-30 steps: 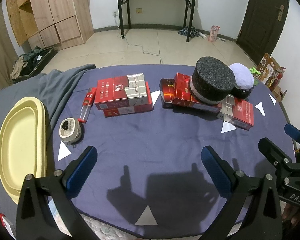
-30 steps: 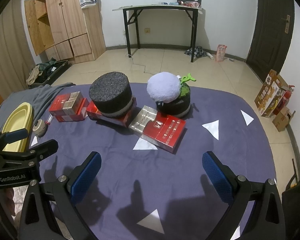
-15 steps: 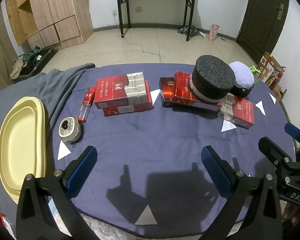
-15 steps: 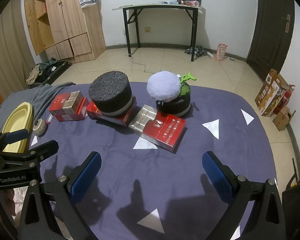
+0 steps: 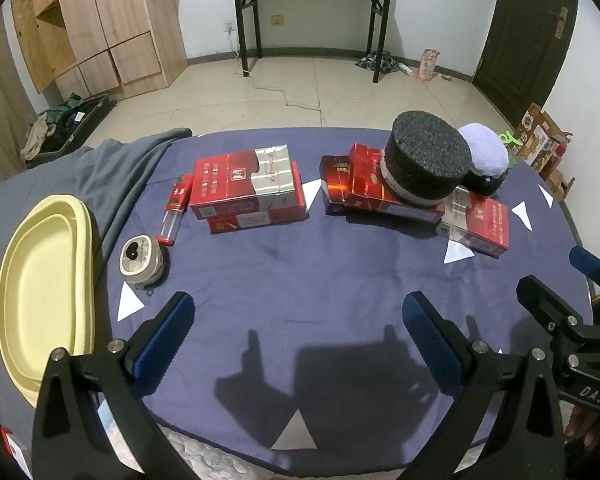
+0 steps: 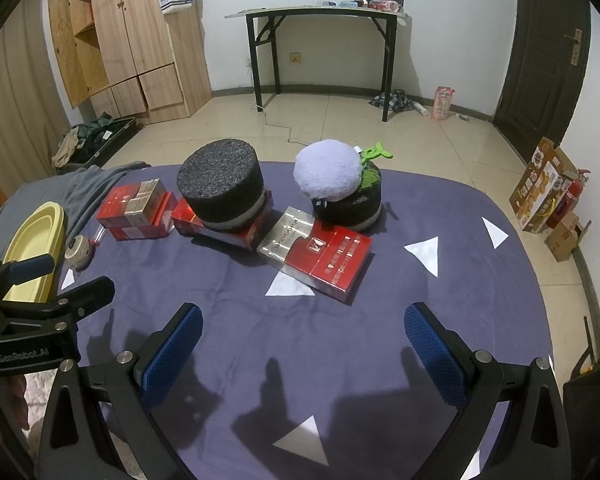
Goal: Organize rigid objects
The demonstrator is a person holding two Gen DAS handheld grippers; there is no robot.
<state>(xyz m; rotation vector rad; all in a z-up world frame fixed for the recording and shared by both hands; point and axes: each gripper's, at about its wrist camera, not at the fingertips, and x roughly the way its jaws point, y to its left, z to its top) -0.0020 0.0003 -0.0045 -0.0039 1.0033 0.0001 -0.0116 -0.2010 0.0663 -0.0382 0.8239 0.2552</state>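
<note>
Two stacked red cartons (image 5: 244,188) (image 6: 134,208) lie at the back left of the purple-clothed table. A black foam cylinder (image 5: 426,164) (image 6: 222,188) rests on another red carton (image 5: 364,184). A further red-and-silver carton (image 6: 316,254) (image 5: 480,224) lies beside it, with a pale fluffy ball (image 6: 326,176) on a black base behind. A red-capped tube (image 5: 176,208) and a tape measure (image 5: 140,260) lie left. My left gripper (image 5: 298,340) and right gripper (image 6: 304,352) are open and empty above the near cloth.
A yellow tray (image 5: 40,292) (image 6: 32,240) sits at the table's left edge on a grey cloth (image 5: 112,168). The right gripper shows at the right of the left wrist view (image 5: 572,320). Beyond the table are a floor, wardrobe and black desk.
</note>
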